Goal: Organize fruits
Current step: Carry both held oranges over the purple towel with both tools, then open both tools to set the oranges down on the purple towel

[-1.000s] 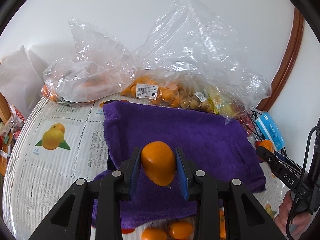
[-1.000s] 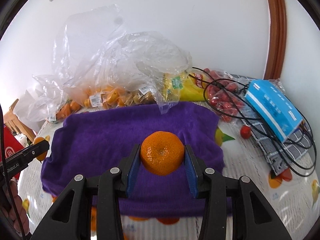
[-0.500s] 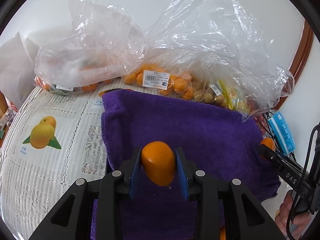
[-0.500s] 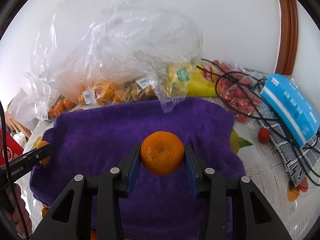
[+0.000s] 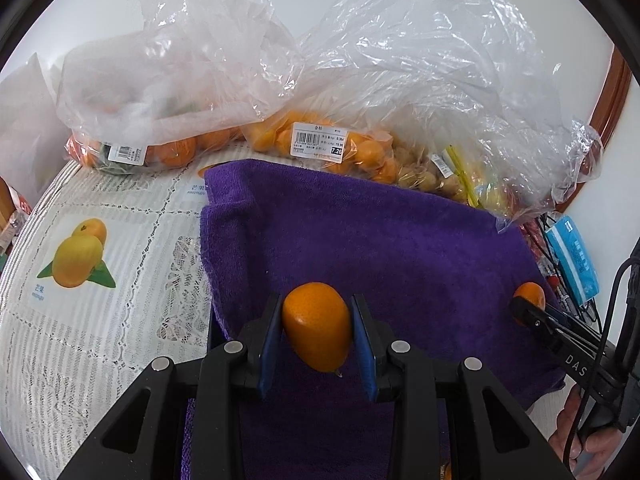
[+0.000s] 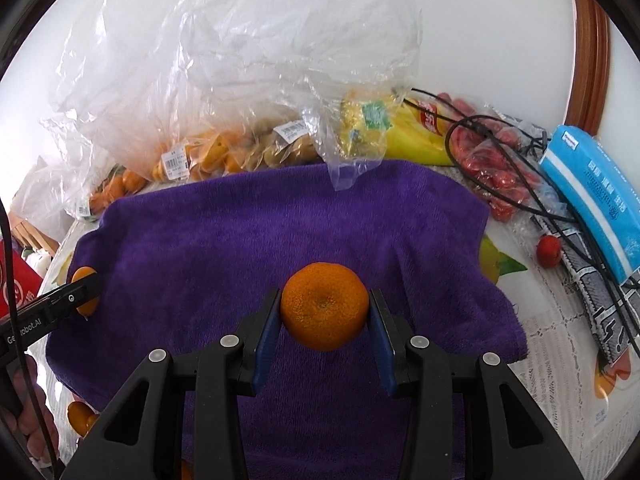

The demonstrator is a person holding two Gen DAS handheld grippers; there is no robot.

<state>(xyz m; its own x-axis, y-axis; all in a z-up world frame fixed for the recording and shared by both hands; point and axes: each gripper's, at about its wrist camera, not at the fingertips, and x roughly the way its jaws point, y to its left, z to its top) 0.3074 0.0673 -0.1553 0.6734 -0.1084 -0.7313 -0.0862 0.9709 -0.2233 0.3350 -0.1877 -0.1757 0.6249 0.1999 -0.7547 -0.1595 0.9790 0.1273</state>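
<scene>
Both grippers have fruit clamped right now. The left gripper [image 5: 317, 330] has its blue pads pinched on an oval orange fruit [image 5: 317, 326], tilted with its pointy end down. The right gripper [image 6: 324, 318] is squeezing a round mandarin [image 6: 324, 306], dimpled end facing the camera. Both hang over a purple towel [image 6: 248, 240] spread across a lacy tablecloth [image 5: 100, 280] printed with fruit pictures. Along the towel's far edge sit crinkly clear plastic bags [image 5: 360, 80] full of small orange fruit with price labels. Off to the right are a blue packet [image 6: 592, 192], black cables [image 6: 520, 168] and a loose little red fruit [image 6: 549, 251].
</scene>
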